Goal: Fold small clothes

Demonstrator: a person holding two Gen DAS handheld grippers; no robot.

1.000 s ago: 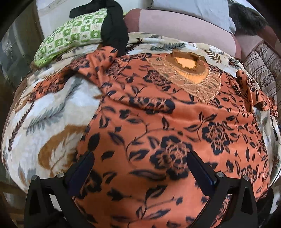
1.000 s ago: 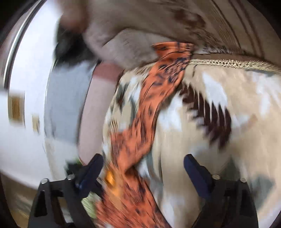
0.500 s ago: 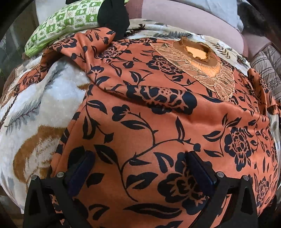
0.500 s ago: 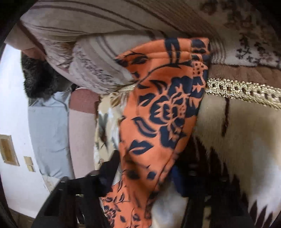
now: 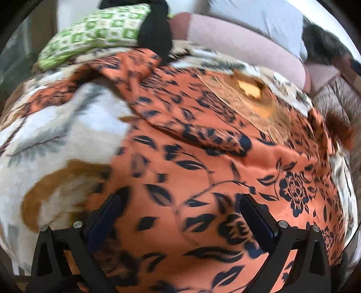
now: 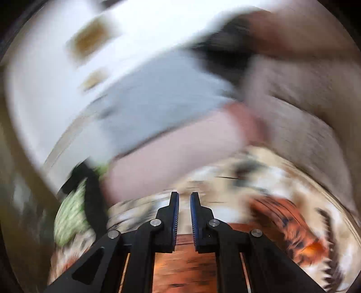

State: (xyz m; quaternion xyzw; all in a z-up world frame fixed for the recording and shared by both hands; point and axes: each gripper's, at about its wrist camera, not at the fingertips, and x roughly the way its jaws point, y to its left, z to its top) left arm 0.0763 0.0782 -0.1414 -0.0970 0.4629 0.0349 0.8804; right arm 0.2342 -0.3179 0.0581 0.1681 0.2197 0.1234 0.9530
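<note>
An orange garment (image 5: 203, 162) with a black flower print and a gold embroidered neckline lies spread on a patterned blanket (image 5: 56, 139). Its left sleeve is folded in across the chest. My left gripper (image 5: 180, 214) hovers open over the garment's lower part, both pads apart above the cloth. In the blurred right wrist view, my right gripper (image 6: 184, 216) has its jaws closing to a narrow slit. Orange cloth (image 6: 180, 259) shows at the base of its fingers and trails off to the right, so it looks pinched there.
A green checked pillow (image 5: 97, 33) with a black cloth (image 5: 155, 33) draped over it lies at the back left. A pink bolster (image 5: 243, 49) and a grey pillow (image 5: 259, 15) line the back. Striped bedding (image 5: 338, 101) lies to the right.
My right gripper closed on the orange sleeve and swung upward, now facing the wall and pillows. My left gripper drifted left and lower over the garment, still open.
</note>
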